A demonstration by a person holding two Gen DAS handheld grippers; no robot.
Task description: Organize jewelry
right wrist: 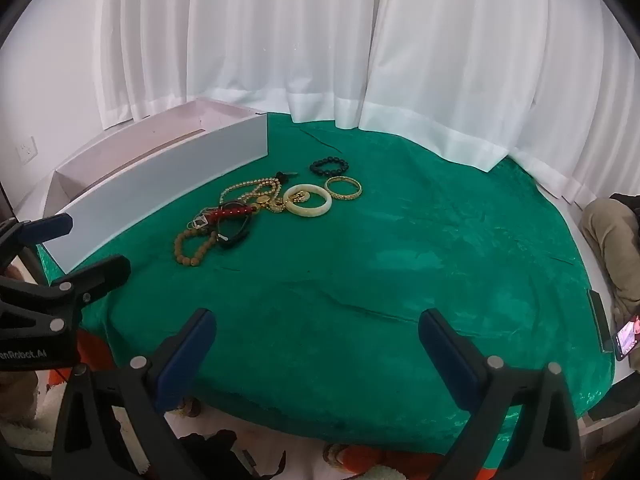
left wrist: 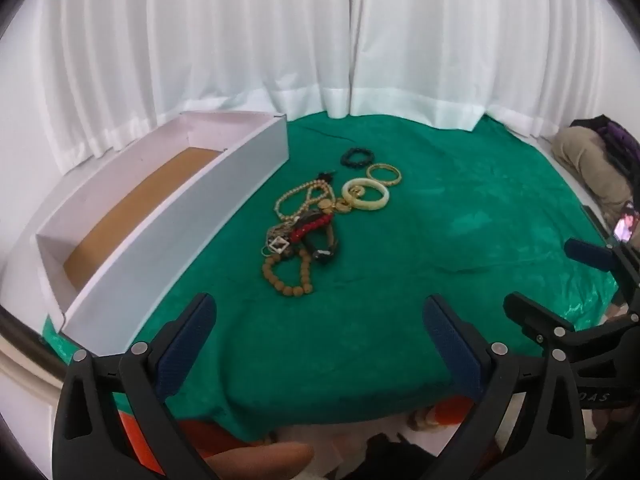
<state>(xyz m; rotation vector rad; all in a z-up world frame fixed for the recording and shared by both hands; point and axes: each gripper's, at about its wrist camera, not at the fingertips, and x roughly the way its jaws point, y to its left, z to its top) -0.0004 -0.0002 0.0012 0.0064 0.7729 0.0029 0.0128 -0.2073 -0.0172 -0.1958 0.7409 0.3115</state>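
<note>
A heap of jewelry (left wrist: 304, 228) lies on the green cloth (left wrist: 440, 240): a brown bead bracelet (left wrist: 288, 276), a red bead strand (left wrist: 310, 229), a pearl necklace (left wrist: 298, 196), a cream bangle (left wrist: 366, 195), a gold bangle (left wrist: 384, 173) and a black bead bracelet (left wrist: 357, 157). The heap also shows in the right wrist view (right wrist: 256, 208). A long white box (left wrist: 160, 216) with a brown floor stands left of it. My left gripper (left wrist: 320, 320) is open and empty, near the table's front edge. My right gripper (right wrist: 318, 332) is open and empty too, to its right.
White curtains (left wrist: 320, 40) hang behind the table. The cloth droops over the front edge. A person in tan trousers (right wrist: 612, 240) sits at the far right with a phone (right wrist: 626, 338). Orange items (left wrist: 452, 408) lie below the front edge.
</note>
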